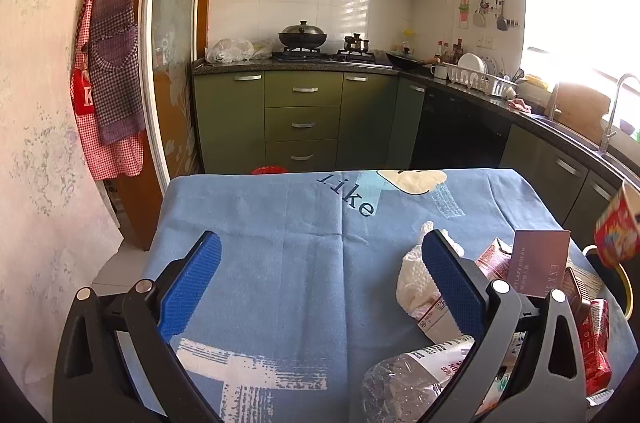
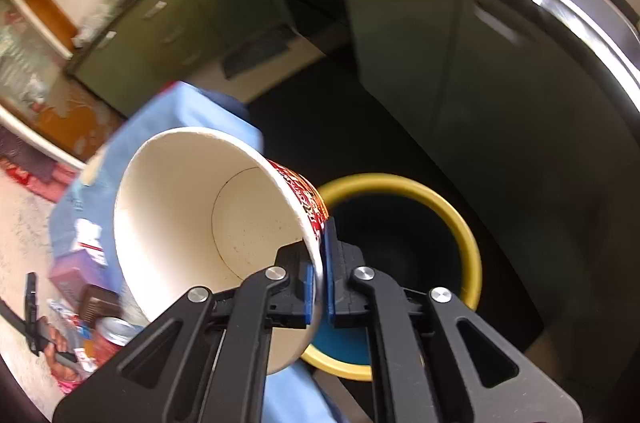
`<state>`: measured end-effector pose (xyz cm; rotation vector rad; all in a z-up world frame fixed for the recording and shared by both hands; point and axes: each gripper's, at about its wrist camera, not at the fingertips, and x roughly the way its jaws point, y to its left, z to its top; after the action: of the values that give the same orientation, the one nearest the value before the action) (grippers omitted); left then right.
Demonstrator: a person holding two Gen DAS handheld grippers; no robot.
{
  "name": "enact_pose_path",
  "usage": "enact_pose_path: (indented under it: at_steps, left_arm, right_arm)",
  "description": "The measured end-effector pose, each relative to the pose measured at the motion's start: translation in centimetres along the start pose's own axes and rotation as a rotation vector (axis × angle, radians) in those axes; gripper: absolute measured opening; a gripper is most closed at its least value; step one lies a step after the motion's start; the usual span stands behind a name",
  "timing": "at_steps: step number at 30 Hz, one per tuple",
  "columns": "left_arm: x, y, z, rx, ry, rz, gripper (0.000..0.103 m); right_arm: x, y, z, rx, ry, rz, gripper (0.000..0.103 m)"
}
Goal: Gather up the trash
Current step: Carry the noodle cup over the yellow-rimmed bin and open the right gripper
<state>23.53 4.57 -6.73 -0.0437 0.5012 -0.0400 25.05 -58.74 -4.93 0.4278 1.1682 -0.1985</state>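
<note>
Right gripper [image 2: 319, 263] pinches cup [image 2: 180, 223] rim beside bin [image 2: 400, 183] (yellow-rimmed)

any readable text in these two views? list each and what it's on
"like" on the blue printed tablecloth.
"K" on the red patch of the red checked apron.
"LAZY CREAM" on the pink cardboard box; its other lettering is too unclear to read.
Red printed paper cup, clear plastic bottle label, red can: print too small or blurred to read.
</note>
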Motion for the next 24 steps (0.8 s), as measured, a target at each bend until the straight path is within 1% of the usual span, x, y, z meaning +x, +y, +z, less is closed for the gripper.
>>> enact_pose_path:
  at_steps: [3, 6, 7, 8, 9, 10, 11, 13, 15, 20, 23, 24]
  left_arm:
    - [0.0, -0.2, 0.0, 0.003, 0.003, -0.001, 0.099]
    - [0.2, -0.2, 0.0, 0.011, 0.005, 0.003, 0.099]
    - [0.2, -0.1, 0.0, 0.012, 0.004, 0.004, 0.099]
    - [0.2, -0.1, 0.0, 0.012, 0.004, 0.005, 0.099]
    - [0.2, -0.2, 0.0, 0.012, 0.003, 0.006, 0.099]
    - [0.2, -0.1, 0.0, 0.011, 0.004, 0.006, 0.099]
    - [0.3, -0.1, -0.1, 0.011, 0.004, 0.007, 0.099]
    - [0.4, -0.1, -0.1, 0.01, 0.008, 0.007, 0.099]
    - [0.4, -0.2, -0.1, 0.009, 0.014, 0.003, 0.099]
    - [0.1, -0.6, 0.0, 0.022, 0.023, -0.028, 0.099]
    - [-0.9, -0.9, 0.7, 0.014, 0.028, -0.105, 0.099]
    - [-1.3, -1.1, 1.1, 0.012, 0.034, -0.149, 0.099]
  right_arm:
    - [3.0, -3.1, -0.7, 0.066, 0.053, -0.012, 0.005]
    - [5.7, -5.0, -0.7, 0.106, 0.082, -0.019, 0.005]
    - [6.5, -5.4, -0.6, 0.107, 0.095, -0.033, 0.006]
    - [7.0, -5.3, -0.5, 0.104, 0.108, -0.054, 0.01]
    - [7.5, -5.7, -0.4, 0.115, 0.11, -0.078, 0.016]
    - [7.7, -6.0, -0.3, 0.129, 0.104, -0.103, 0.038]
    - [7.8, -6.1, -0.2, 0.128, 0.093, -0.116, 0.05]
    - [7.6, -6.1, -0.3, 0.12, 0.073, -0.111, 0.05]
    - [7.2, -6.1, -0.8, 0.117, 0.062, -0.085, 0.051]
    - [6.5, -5.6, -1.9, 0.083, 0.052, -0.038, 0.053]
    - [5.9, -5.3, -3.0, 0.068, 0.04, -0.011, 0.055]
    - [5.6, -5.1, -3.5, 0.062, 0.034, -0.003, 0.056]
